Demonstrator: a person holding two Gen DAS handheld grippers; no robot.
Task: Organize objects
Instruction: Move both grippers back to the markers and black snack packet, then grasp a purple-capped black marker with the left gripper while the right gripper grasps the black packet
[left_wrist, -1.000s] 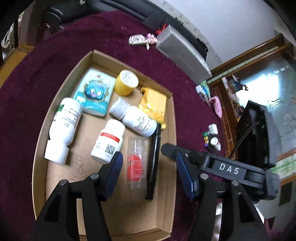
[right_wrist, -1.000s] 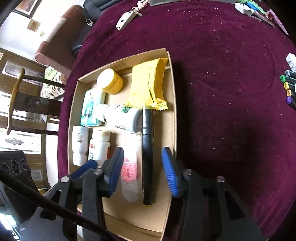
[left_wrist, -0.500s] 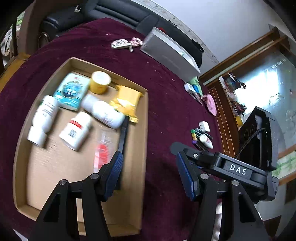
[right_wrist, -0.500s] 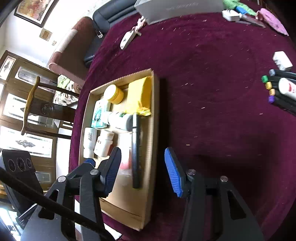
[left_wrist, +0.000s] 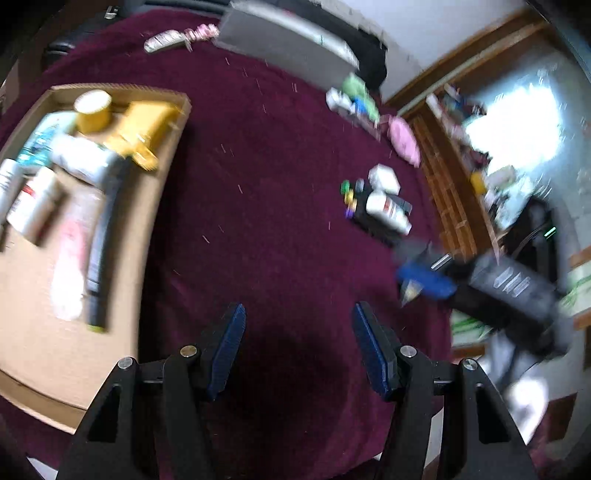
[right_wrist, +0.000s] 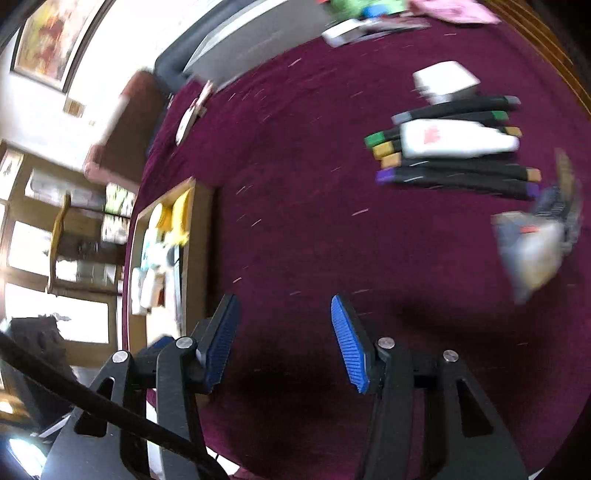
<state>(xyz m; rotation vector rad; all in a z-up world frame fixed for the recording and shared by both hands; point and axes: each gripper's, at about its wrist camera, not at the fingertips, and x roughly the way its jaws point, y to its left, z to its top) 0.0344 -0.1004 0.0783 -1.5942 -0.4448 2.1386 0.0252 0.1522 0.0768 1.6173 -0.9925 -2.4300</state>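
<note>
Markers (right_wrist: 454, 162) and white bottle (right_wrist: 458, 142), heaped on maroon cloth (left_wrist: 277, 184) at two o'clock from right gripper (right_wrist: 284, 339), well apart from it. Cardboard tray (left_wrist: 159, 206) of bottles at ten o'clock from left gripper (left_wrist: 299, 347). Both grippers spread, empty, over bare cloth; right jaws just opened further.
</note>
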